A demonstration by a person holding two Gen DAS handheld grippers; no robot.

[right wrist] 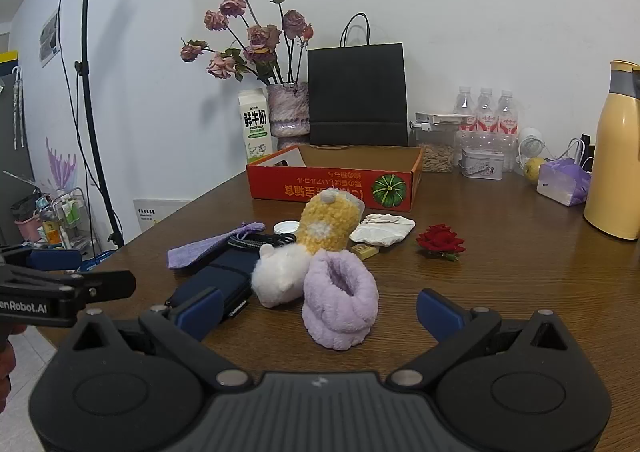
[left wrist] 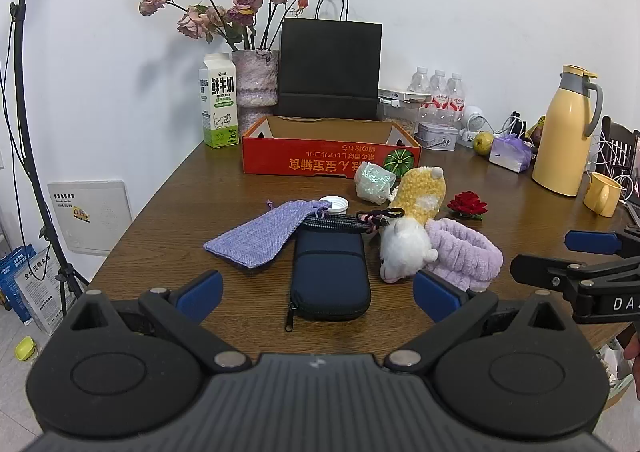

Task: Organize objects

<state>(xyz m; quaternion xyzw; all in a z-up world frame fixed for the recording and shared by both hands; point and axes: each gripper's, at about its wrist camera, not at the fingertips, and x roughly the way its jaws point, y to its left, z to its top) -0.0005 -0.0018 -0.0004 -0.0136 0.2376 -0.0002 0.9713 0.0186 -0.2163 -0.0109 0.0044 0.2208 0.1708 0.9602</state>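
Table (left wrist: pixel 168 212) fills the lower half of both views, brown wood with a clutter of small things at its centre. Behind them, in the upper middle of each frame, sits the red box (left wrist: pixel 320 162), open-topped and seemingly empty, likely the place where the loose things belong. A black bag (left wrist: pixel 330 68) stands behind it against the wall.

Next in size, the navy case (left wrist: pixel 330 276) lies centre-low in the left wrist view, directly ahead of the left gripper (left wrist: pixel 318 294), whose blue pads are spread wide with nothing between them. The plush toy (right wrist: pixel 304 252), yellow and white, lies mid-frame in the right wrist view, touching the purple band (right wrist: pixel 340 300), which sits just ahead of the right gripper (right wrist: pixel 320 312); that gripper too gapes fully and holds nothing. A lilac pouch (left wrist: pixel 264 234) lies left of the case, with a black cord (left wrist: pixel 344 220) across the case's far end. Smaller still: a pale wrapped lump (left wrist: pixel 374 182), a red rose (left wrist: pixel 468 206) to the right, a white cap (left wrist: pixel 334 204).

No pick has begun, by my reading. The case looks the easiest start for the left side: it is flat and firm, so the pads should straddle its narrow width and close squarely. The cord may drag along if it is snagged. The band is soft and will squash, so the right should take it through the thick wall, clear of the toy.
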